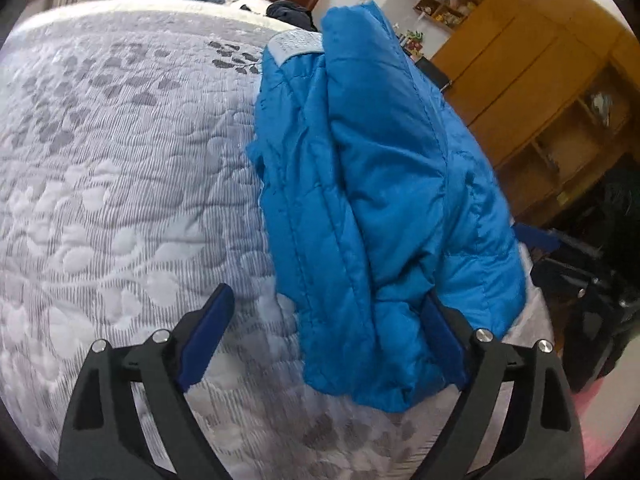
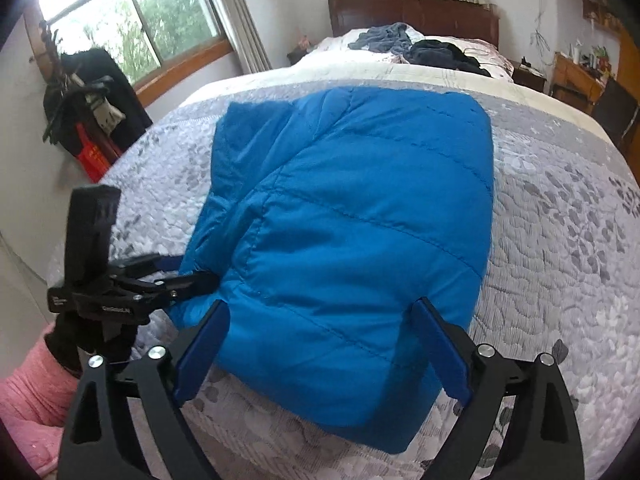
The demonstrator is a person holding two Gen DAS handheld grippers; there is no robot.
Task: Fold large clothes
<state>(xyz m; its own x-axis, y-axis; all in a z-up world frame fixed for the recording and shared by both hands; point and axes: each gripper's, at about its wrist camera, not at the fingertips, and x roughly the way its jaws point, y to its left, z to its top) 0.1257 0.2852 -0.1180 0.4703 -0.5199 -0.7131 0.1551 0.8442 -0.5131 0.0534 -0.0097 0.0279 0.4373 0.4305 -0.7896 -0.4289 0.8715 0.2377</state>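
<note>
A bright blue quilted jacket (image 2: 352, 216) lies folded into a thick bundle on the grey patterned bedspread (image 2: 560, 240). My right gripper (image 2: 320, 306) is open, its blue pads on either side of the bundle's near end. In the left wrist view the jacket (image 1: 380, 184) fills the right half, a pale label at its far end. My left gripper (image 1: 328, 300) is open too, with its right finger tucked against the jacket's near edge and its left finger over bare bedspread (image 1: 120, 200). From the right wrist view, the left gripper (image 2: 188, 272) touches the bundle's left edge.
Dark clothes (image 2: 440, 54) lie heaped near the wooden headboard (image 2: 412, 12). Wooden cabinets (image 1: 540, 92) stand beyond the bed's right side. Black items (image 2: 88, 100) hang on the wall by the window. A pink sleeve (image 2: 28, 392) shows at the lower left.
</note>
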